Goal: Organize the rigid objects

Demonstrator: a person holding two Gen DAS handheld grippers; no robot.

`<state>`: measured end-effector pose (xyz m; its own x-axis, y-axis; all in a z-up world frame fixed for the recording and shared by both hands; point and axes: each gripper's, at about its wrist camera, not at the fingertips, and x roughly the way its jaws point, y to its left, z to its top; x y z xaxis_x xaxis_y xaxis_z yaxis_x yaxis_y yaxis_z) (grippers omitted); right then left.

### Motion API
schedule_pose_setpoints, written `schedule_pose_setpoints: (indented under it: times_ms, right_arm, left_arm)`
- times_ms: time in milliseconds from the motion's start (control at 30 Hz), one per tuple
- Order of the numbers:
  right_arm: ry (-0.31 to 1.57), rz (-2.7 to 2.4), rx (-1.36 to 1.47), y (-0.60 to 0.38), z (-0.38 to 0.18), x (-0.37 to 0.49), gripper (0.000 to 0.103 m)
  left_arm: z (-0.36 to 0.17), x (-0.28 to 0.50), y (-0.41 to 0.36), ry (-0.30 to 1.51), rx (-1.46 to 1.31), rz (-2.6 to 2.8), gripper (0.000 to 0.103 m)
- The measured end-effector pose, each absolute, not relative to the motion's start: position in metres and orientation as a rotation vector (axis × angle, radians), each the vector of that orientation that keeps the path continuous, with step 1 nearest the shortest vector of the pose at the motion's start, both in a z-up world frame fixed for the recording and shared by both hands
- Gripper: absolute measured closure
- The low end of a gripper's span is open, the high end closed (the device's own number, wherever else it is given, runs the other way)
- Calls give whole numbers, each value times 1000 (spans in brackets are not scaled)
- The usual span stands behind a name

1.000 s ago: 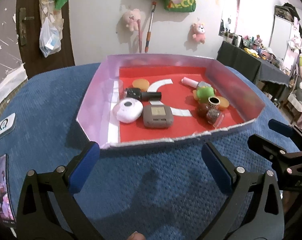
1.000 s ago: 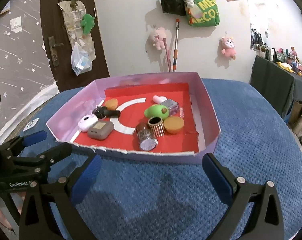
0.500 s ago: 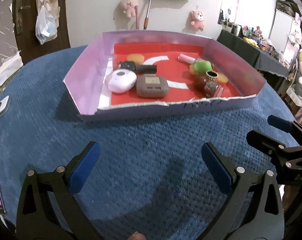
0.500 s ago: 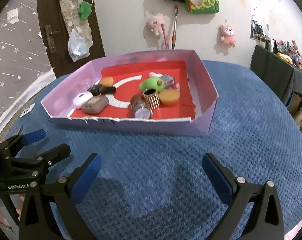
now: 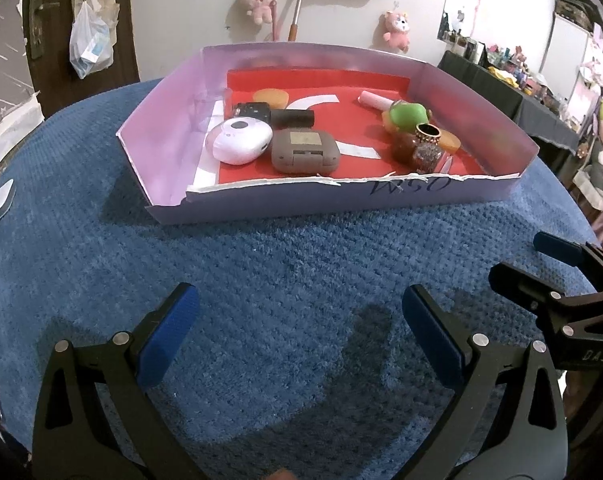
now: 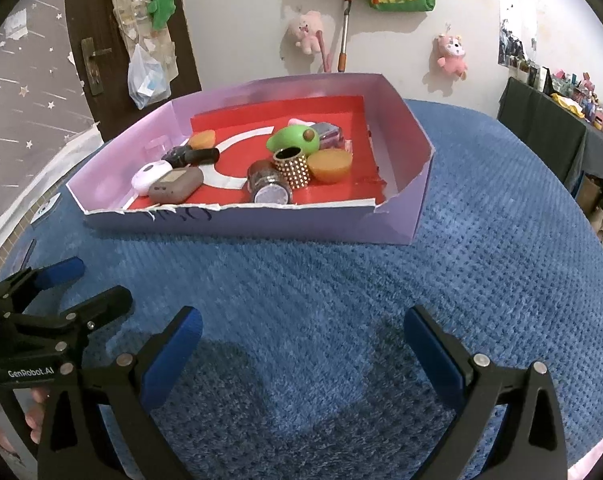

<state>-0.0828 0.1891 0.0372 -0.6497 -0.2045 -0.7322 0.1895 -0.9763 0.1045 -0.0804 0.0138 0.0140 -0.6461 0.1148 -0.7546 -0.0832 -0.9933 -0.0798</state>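
I hold both tongs spread wide and empty above a blue textured tabletop (image 5: 285, 280): the left tongs (image 5: 299, 320) and right tongs (image 6: 301, 336) sit well short of a shallow lilac cardboard tray (image 5: 453, 194) with a red floor and a torn near wall. Everything to sort lies inside it. On its left side a white oval case (image 5: 239, 140) touches a grey-brown case (image 5: 304, 150); both look smooth, hard and light, so I would pinch each across its short sides. Behind them lie a black cylinder (image 5: 292, 117) and an orange disc (image 5: 271, 97). On the right, crowded together, are a green avocado-shaped toy (image 6: 293, 139), a studded gold ring holder (image 6: 293, 166), a glittery jar (image 6: 271, 188) on its side, likely to roll, and an orange cup (image 6: 329, 165). The tray itself looks flimsy.
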Motion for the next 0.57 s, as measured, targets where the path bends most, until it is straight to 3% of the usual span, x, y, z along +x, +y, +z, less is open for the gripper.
schedule_pose_setpoints:
  times_ms: [567]
  right_arm:
    - [-27,-2667,1207,190,33,-84,0]
  left_arm:
    - [10,-81,11,-58,-1293,2755,0]
